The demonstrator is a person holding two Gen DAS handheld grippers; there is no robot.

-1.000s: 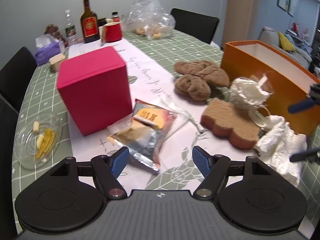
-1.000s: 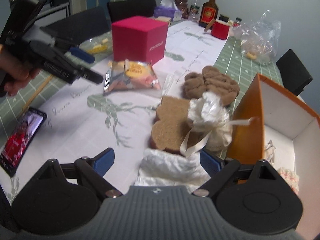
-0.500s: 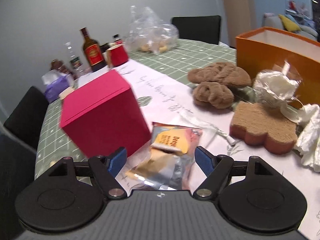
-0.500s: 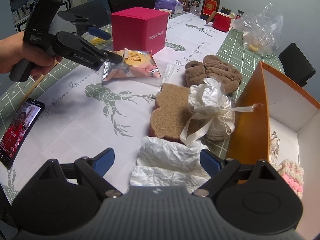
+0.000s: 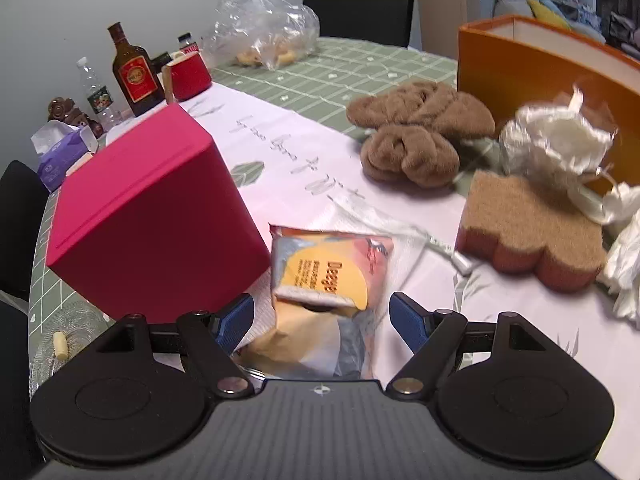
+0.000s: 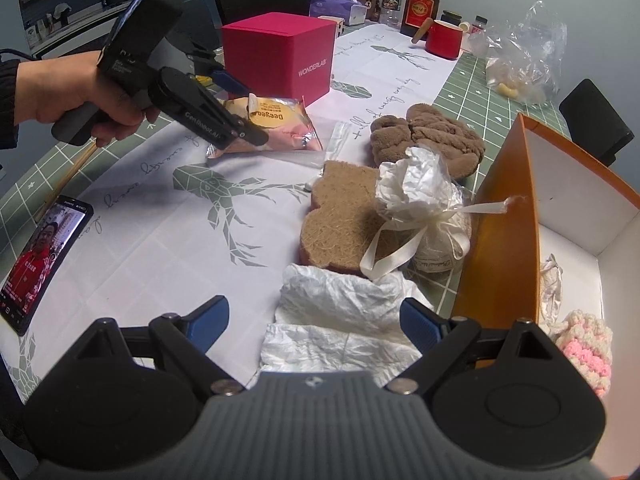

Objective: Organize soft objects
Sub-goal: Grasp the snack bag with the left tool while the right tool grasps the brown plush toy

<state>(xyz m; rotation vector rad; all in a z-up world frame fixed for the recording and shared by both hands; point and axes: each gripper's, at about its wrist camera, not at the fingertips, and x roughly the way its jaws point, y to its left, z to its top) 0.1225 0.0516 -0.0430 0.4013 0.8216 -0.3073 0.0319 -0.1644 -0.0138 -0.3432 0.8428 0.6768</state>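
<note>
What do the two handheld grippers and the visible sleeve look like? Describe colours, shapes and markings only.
The left gripper is matte black with a pistol-style handle, blue finger pads and white "GenRobot.AI" lettering on one arm. The right gripper is the same build: ribbed grey centre body, two round black discs, silver pivot screws, blue pads. The sleeve is dark ribbed knit.

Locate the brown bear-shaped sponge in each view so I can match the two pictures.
Left wrist view: the brown sponge lies at right of centre, below the white ribbon-tied bag.
Right wrist view: the sponge lies at centre, just left of the same bag.
Shared landmark: the pink box, left of the sponge in the left wrist view and beyond it in the right wrist view.
</note>
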